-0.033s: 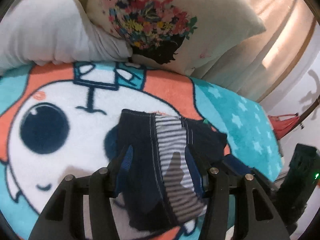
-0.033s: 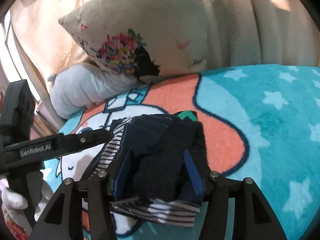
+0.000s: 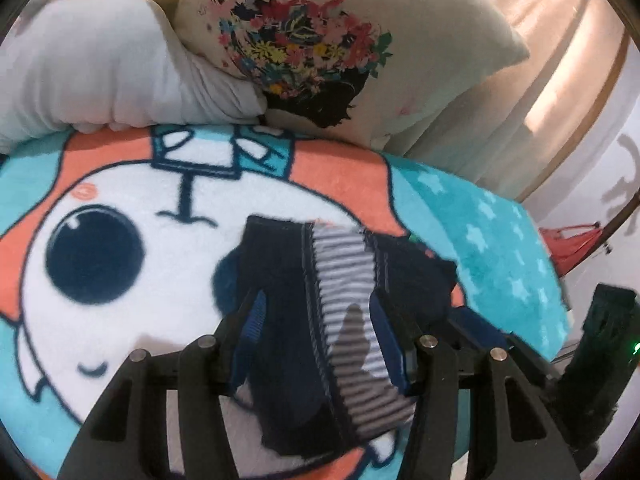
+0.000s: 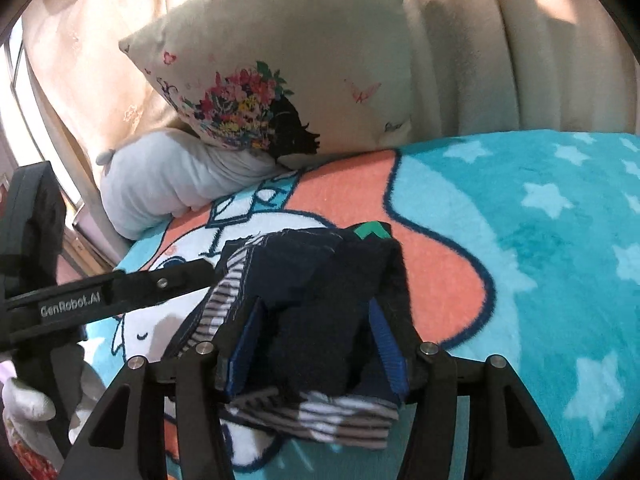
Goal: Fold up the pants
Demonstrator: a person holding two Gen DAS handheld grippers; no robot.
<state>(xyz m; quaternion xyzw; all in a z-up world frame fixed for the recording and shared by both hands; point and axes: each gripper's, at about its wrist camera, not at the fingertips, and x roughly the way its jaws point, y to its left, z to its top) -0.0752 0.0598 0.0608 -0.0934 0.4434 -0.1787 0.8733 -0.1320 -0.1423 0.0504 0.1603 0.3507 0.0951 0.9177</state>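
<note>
Beyond the folded navy pants [image 4: 320,300], turquoise star-patterned fleece blanket [image 4: 540,240] lies open; cream floral-print pillow [image 4: 280,80] and pale grey pillow [image 3: 100,72] block the far edge.

Bed with cartoon fleece blanket [image 4: 520,208]. Floral-print cushion [image 4: 288,80] at its head, leaning on white pillow [image 4: 160,184]. Cream curtain [image 4: 500,60] behind cushion, sunlit; window [image 4: 16,92] left of it.

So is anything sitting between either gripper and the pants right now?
Nothing visible. The pants already lie between the pads of the left gripper and of the right gripper. Both pillows sit further back on the blanket, apart from the pants.
</note>
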